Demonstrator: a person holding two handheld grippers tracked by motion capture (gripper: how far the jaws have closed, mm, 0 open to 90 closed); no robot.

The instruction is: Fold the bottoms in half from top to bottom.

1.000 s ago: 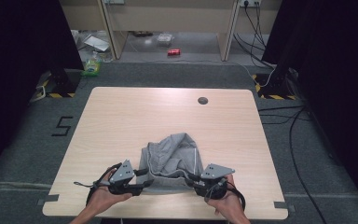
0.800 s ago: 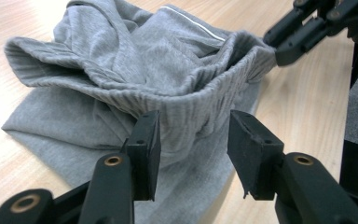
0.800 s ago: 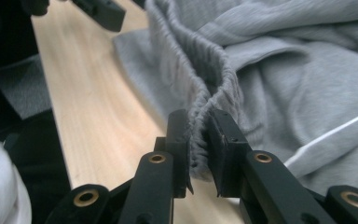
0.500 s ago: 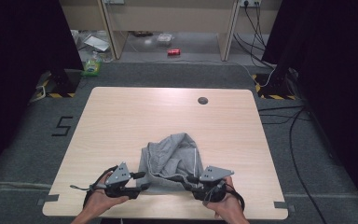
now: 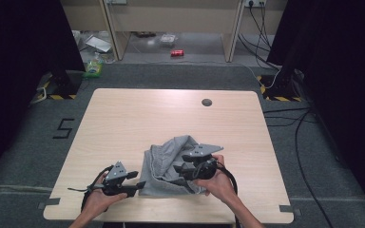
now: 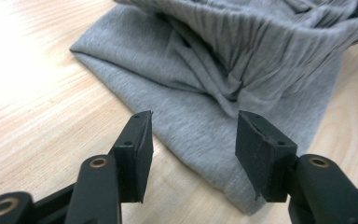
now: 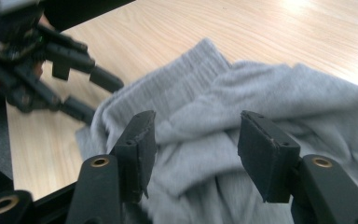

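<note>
1. Table (image 5: 123,118) of pale wood carried the work; its far half lay bare.
2. Cloth (image 5: 166,164), grey and crumpled, sat near the front edge between both hands.
3. Right gripper (image 5: 178,168) hung over the heap, its jaws just opened, nothing pinched.
4. Left gripper (image 5: 141,184), jaws parted and just widening, faced the flat hem (image 6: 223,186); a clean grip probably needed one layer taken squarely at that corner.

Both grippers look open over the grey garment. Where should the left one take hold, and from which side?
Probably the flat hem corner of the grey garment that lies before the left gripper, approached low from the table edge: it is thin and flat, while the bunched ribbed folds are thick.
</note>
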